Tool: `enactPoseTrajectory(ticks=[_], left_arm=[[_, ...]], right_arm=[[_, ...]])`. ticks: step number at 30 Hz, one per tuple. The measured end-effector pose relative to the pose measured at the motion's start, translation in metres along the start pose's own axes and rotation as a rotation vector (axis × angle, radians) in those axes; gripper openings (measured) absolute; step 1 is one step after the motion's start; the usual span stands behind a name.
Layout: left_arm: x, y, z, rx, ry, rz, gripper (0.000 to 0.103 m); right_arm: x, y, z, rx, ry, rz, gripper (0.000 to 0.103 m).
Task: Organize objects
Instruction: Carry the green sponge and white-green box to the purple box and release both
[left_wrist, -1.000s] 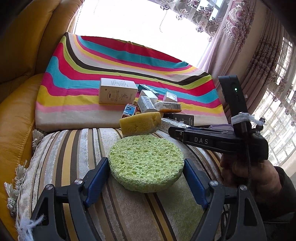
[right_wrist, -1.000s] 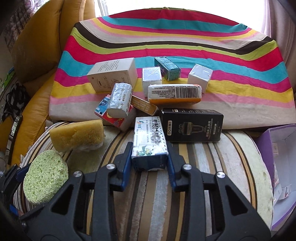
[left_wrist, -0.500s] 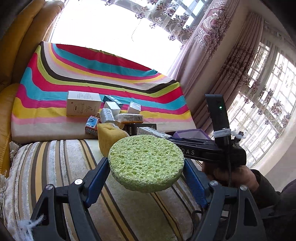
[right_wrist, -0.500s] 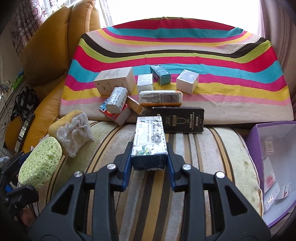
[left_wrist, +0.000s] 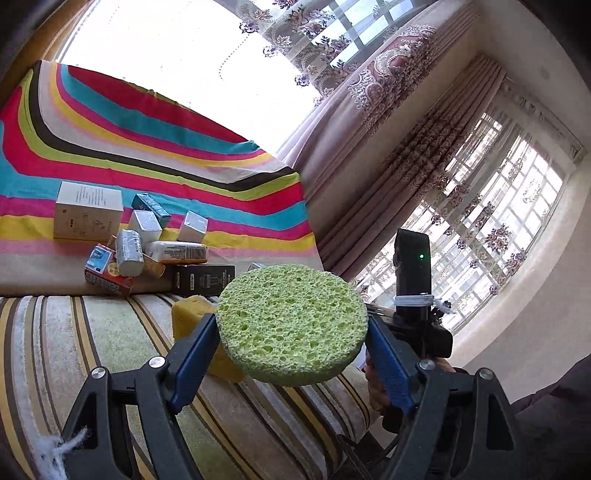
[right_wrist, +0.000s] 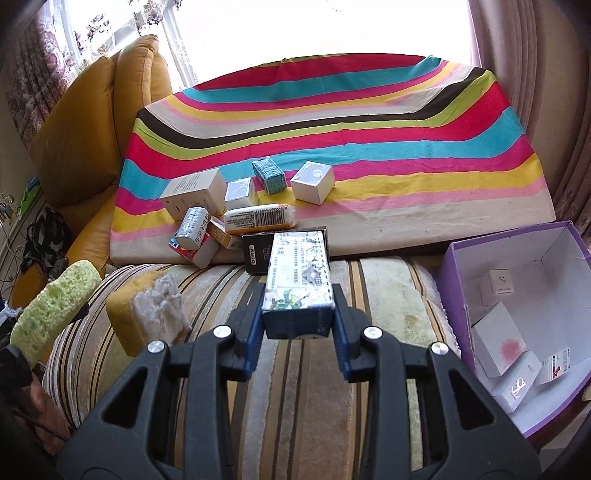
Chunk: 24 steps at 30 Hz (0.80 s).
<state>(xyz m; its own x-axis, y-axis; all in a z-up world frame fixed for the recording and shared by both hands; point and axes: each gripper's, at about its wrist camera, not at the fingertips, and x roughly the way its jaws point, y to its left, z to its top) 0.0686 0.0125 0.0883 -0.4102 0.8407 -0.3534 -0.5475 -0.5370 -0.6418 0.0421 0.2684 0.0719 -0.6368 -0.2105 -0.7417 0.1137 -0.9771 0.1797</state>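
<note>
The right tool pinches a small rectangular carton with a silvery printed top and dark blue end, both blue pads pressed on its long sides. The carton's long axis runs straight ahead along the fingers, and it is held clear above the striped velvet cushion. The relation that matters lies to that tool's right: an open purple cardboard box with a white interior sits just beside the cushion's edge, already holding several small white packets. Judging by the task, the carton probably goes there, so the move is a sideways swing to the right; the right hand is plainly the nearer one.

The left tool clamps a round, flat lime-green sponge by its rim, lifted off the cushion above a yellow sponge block. The remaining cartons cluster on the rainbow-striped cloth beyond.
</note>
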Motion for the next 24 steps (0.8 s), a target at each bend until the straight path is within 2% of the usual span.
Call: enactPoseTrajectory(ticks=[3, 7, 14, 19, 24], left_arm=[[-0.001, -0.004, 0.011, 0.004, -0.027, -0.02, 0.08], [0.007, -0.002, 0.024, -0.003, -0.023, -0.022, 0.08], [0.014, 0.002, 0.031, -0.048, -0.039, -0.033, 0.08], [0.017, -0.018, 0.045, 0.007, -0.051, -0.051, 0.08], [0.023, -0.039, 0.062, 0.052, -0.066, -0.089, 0.08]], right_arm=[[-0.01, -0.003, 0.002, -0.013, -0.014, 0.008, 0.037], [-0.022, 0.0, 0.0, -0.026, -0.02, 0.049, 0.037], [-0.031, 0.037, -0.006, -0.105, -0.001, 0.247, 0.037], [-0.016, 0.056, -0.015, -0.175, 0.033, 0.234, 0.037], [-0.005, 0.054, -0.025, -0.191, 0.073, 0.212, 0.037]])
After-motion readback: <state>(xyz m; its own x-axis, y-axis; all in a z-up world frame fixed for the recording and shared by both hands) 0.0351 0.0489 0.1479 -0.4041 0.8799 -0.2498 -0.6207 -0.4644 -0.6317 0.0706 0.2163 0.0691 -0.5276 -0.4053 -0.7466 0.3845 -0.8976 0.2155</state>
